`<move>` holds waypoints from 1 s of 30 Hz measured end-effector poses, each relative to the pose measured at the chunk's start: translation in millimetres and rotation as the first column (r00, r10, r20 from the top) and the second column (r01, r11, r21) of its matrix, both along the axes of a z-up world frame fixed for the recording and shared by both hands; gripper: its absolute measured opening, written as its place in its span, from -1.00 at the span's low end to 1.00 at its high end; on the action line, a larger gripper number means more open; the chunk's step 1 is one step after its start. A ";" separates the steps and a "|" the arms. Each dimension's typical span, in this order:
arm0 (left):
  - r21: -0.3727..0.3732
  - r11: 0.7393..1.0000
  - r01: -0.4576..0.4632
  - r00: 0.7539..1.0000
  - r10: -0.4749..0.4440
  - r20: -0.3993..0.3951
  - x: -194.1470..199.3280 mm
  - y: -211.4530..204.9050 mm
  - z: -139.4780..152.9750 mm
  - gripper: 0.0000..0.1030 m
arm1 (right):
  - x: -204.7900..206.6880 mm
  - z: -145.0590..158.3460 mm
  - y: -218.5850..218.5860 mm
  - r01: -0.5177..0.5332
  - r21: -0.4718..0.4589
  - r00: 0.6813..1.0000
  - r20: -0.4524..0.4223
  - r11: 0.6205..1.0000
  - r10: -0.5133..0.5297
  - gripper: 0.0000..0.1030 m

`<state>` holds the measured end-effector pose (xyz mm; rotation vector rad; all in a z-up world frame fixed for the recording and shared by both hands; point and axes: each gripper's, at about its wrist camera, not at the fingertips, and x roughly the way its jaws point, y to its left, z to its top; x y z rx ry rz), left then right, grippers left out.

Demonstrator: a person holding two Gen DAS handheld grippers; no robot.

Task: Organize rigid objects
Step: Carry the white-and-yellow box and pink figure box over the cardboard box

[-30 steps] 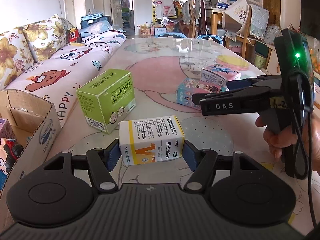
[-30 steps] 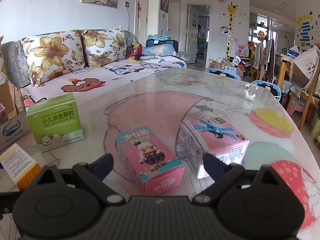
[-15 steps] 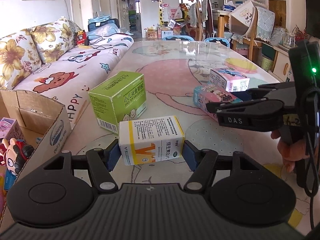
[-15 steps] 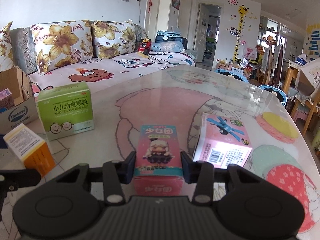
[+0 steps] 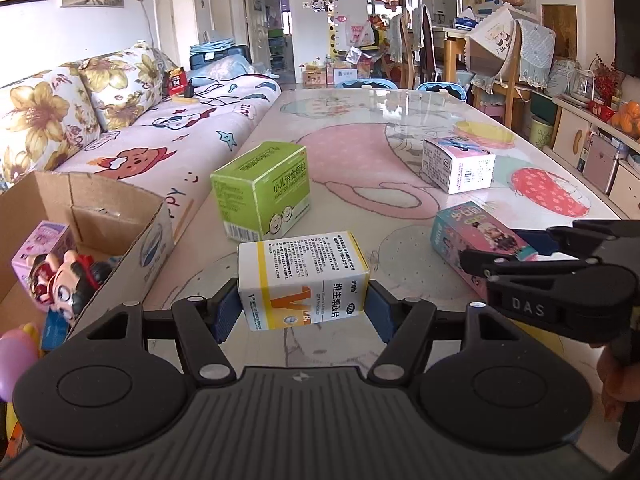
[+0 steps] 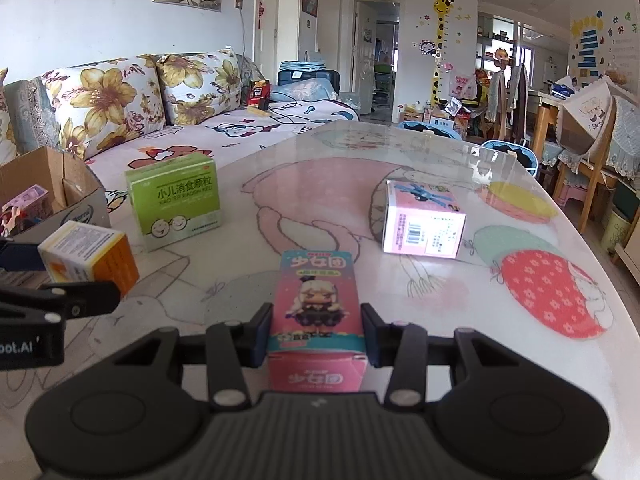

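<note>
Left tongs (image 5: 303, 312) clamped on yellow vitamin box (image 5: 302, 279); right tongs (image 6: 316, 334) clamped on pink figurine box (image 6: 317, 312), over table (image 6: 304, 188).

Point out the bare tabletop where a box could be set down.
Open patches: far half of the table beyond the green box and white-pink box; also between those two. Crowded: the near edge, around both grippers, and the cardboard box.

Home living/dining rm: floral-cushion sofa (image 6: 132, 108), cartoon-cloth table (image 5: 360, 152), giraffe height chart (image 6: 441, 40) on wall.
</note>
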<state>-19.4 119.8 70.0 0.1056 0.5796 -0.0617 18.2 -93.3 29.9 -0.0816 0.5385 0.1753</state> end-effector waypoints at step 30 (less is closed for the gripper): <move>0.056 0.998 -0.028 0.992 0.021 0.126 -88.4 5.0 35.0 0.59 | -118.2 22.7 31.8 0.060 0.062 0.998 -0.006 0.996 -0.060 -0.16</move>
